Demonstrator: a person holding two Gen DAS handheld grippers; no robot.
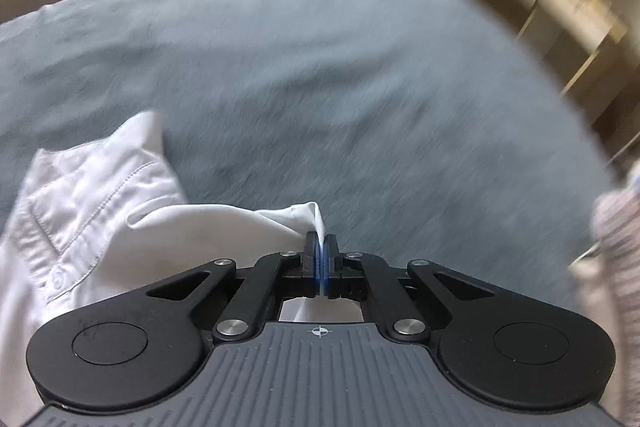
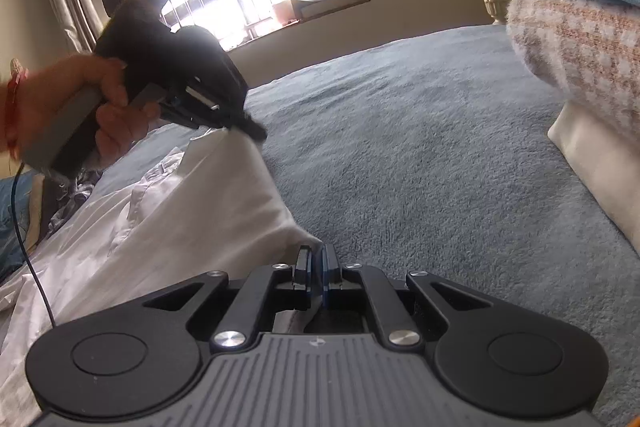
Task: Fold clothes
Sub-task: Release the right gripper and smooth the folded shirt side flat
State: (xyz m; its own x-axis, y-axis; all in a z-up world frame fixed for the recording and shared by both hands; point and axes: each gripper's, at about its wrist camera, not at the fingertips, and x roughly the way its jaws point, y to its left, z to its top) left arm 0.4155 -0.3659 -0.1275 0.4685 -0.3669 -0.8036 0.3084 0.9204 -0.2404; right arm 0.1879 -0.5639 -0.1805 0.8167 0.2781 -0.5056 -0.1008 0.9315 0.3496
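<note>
Two grippers share one job over the wide grey-blue fleecy bedcover (image 2: 420,155). On it, toward the left, lies the crumpled white cotton button-up shirt (image 2: 132,227), partly lifted. Folded laundry (image 2: 576,39) is stacked at the right. The left gripper (image 1: 321,259) is clenched on a shirt corner; the right gripper (image 2: 316,267) pinches another edge. Judging by this, keep both grips level and the held edge taut, so the fabric lands flat.

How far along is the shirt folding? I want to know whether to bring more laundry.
Done: a stack of folded knit and fleece items sits on the grey-blue bedspread. In hand: the left gripper and right gripper each pinch an edge of the white button-up cotton shirt. Left: the shirt is rumpled, with no neat fold showing.
</note>
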